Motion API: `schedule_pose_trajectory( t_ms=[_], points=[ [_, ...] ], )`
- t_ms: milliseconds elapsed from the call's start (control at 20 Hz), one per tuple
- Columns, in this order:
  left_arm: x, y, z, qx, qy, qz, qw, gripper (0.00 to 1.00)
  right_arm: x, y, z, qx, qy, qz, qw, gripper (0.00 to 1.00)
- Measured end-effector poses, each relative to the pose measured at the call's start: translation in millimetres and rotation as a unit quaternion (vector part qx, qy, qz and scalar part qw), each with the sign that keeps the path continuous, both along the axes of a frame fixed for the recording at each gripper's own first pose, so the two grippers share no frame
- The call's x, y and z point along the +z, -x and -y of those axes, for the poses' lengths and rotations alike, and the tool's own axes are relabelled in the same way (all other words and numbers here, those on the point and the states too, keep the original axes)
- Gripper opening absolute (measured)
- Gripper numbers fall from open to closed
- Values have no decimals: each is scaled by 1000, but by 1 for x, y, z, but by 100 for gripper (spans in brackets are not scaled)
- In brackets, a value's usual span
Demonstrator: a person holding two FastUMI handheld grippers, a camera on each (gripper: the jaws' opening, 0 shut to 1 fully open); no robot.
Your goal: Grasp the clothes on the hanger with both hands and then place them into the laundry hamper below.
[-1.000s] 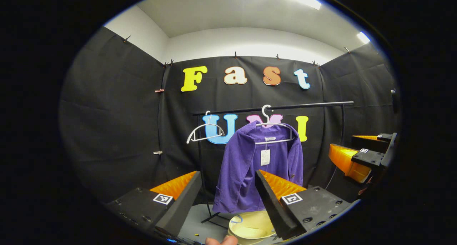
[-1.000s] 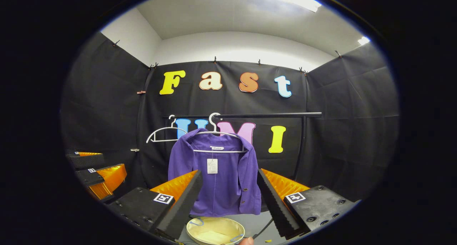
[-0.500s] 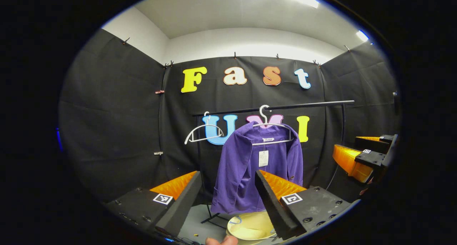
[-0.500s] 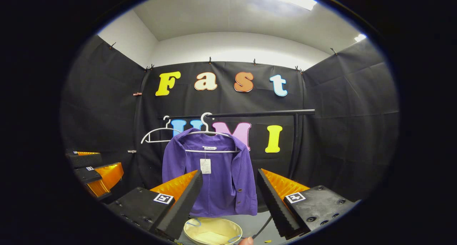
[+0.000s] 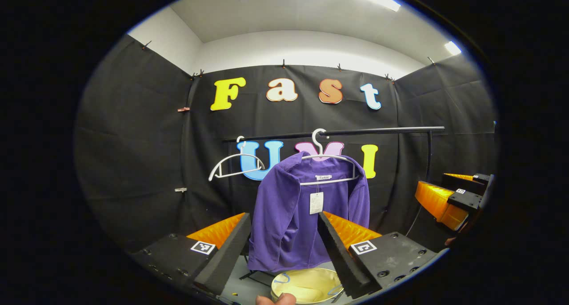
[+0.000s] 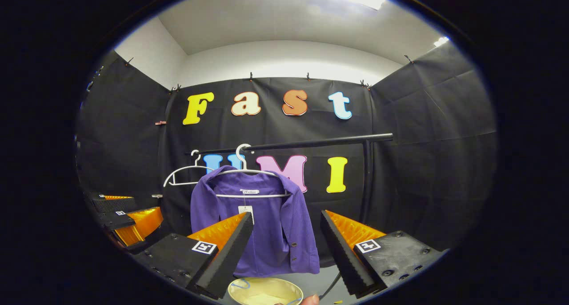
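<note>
A purple jacket [image 5: 284,225] [image 6: 271,234] with a white tag hangs on a white hanger [image 5: 331,156] [image 6: 249,171] from a black rail [image 5: 378,130] [image 6: 311,142]. Right under it on the floor stands a pale yellow hamper [image 5: 306,285] [image 6: 264,291]. My left gripper [image 5: 283,216] is open, some way short of the jacket, which shows between its fingers. My right gripper [image 6: 286,214] is open too, with the jacket's right half between its fingers, at a distance. The right gripper [image 5: 433,180] appears at the right edge of the left gripper view. The left gripper [image 6: 146,203] appears at the left edge of the right gripper view.
An empty white hanger [image 5: 235,165] [image 6: 184,174] hangs on the rail left of the jacket. The rail's upright post [image 5: 429,158] [image 6: 366,176] stands to the right. The rack's foot [image 5: 251,274] lies on the grey floor beside the hamper. A fingertip [image 5: 275,299] shows at the bottom.
Both views have swung slightly to the right, so the jacket and hamper sit further left in each. The jacket looks a little nearer. Both grippers stay open.
</note>
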State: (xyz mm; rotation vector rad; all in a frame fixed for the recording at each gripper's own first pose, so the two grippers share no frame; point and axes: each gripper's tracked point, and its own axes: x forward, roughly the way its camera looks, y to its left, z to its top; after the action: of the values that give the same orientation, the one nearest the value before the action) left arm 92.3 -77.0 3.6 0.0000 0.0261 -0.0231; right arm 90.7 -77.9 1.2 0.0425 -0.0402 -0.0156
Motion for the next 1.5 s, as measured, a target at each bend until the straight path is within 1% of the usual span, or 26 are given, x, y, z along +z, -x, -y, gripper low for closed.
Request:
schedule_pose_trajectory(
  t_ms=[50, 150, 200, 250, 300, 350, 400, 450, 500, 550, 600, 650, 700, 750, 800, 850, 900, 950, 1100, 1150, 1200, 1300, 1350, 1400, 1450, 1500],
  points=[
    [0, -11, -1, -2, 0, 1, 1000, 95, 3, -12, -1, 0, -3, 7, 1000, 99],
    [-2, -35, -3, 4, 0, 0, 1000, 94, -2, -37, 1, -2, -3, 8, 1000, 95],
    [-2, -47, -3, 9, 0, 1, 1000, 94, -8, -49, 1, 1, -6, 4, 1000, 97],
    [-2, -60, -4, 17, 1, 5, 1000, 94, -14, -62, 0, 6, -11, 0, 1000, 95],
    [-3, -73, -4, 24, 2, 3, 1000, 94, -19, -77, -1, 10, -15, -6, 1000, 97],
    [-6, -86, -4, 32, 3, 2, 999, 94, -24, -93, -2, 16, -18, -7, 1000, 97],
    [-7, -100, -4, 39, 5, 1, 999, 92, -31, -106, 1, 20, -17, -9, 1000, 98],
    [-9, -114, -2, 44, 6, 0, 999, 94, -36, -120, 2, 21, -16, -9, 1000, 98],
    [-9, -127, -2, 51, 5, -1, 999, 95, -40, -134, 1, 23, -18, -9, 1000, 98],
    [-10, -139, -1, 56, 3, -3, 998, 92, -44, -147, 1, 25, -21, -9, 999, 95],
    [-10, -150, 1, 59, 1, -2, 998, 94, -49, -163, 1, 26, -23, -10, 999, 98],
    [-10, -162, 3, 63, -1, 0, 998, 94, -55, -177, 2, 27, -23, -10, 999, 98],
    [-8, -174, 5, 66, -3, 5, 998, 92, -60, -189, 4, 28, -20, -11, 999, 100],
    [-8, -185, 7, 68, -5, 8, 998, 92, -64, -201, 6, 29, -18, -11, 999, 98],
    [-8, -196, 8, 74, -8, 8, 997, 92, -67, -211, 6, 31, -17, -11, 999, 98],
    [-10, -205, 3, 86, -11, 8, 996, 94, -70, -221, 7, 33, -18, -10, 999, 98],
    [-11, -215, 0, 94, -13, 7, 995, 92, -71, -232, 8, 34, -20, -8, 999, 100],
    [-14, -224, -1, 100, -15, 5, 995, 95, -73, -241, 8, 34, -20, -5, 999, 98],
    [-16, -243, -14, 122, -27, 7, 992, 95, -82, -267, 1, 46, -15, -4, 999, 99],
    [-19, -248, -16, 126, -28, 8, 992, 88, -86, -275, -1, 48, -14, -6, 999, 99],
    [-21, -252, -18, 130, -29, 8, 991, 86, -91, -283, 0, 46, -13, -9, 999, 99],
    [-25, -256, -23, 138, -29, 7, 990, 80, -96, -298, 3, 39, -13, -7, 999, 99],
    [-27, -258, -27, 144, -29, 6, 989, 73, -99, -304, 8, 31, -11, -7, 999, 99],
    [-28, -259, -31, 154, -29, 5, 988, 71, -102, -309, 9, 31, -9, -6, 999, 86],
    [-31, -260, -35, 163, -28, 0, 986, 64, -105, -314, 9, 34, -4, -4, 999, 70],
    [-30, -260, -38, 170, -27, 1, 985, 59, -108, -317, 14, 25, 7, -3, 1000, 53]
  ],
)
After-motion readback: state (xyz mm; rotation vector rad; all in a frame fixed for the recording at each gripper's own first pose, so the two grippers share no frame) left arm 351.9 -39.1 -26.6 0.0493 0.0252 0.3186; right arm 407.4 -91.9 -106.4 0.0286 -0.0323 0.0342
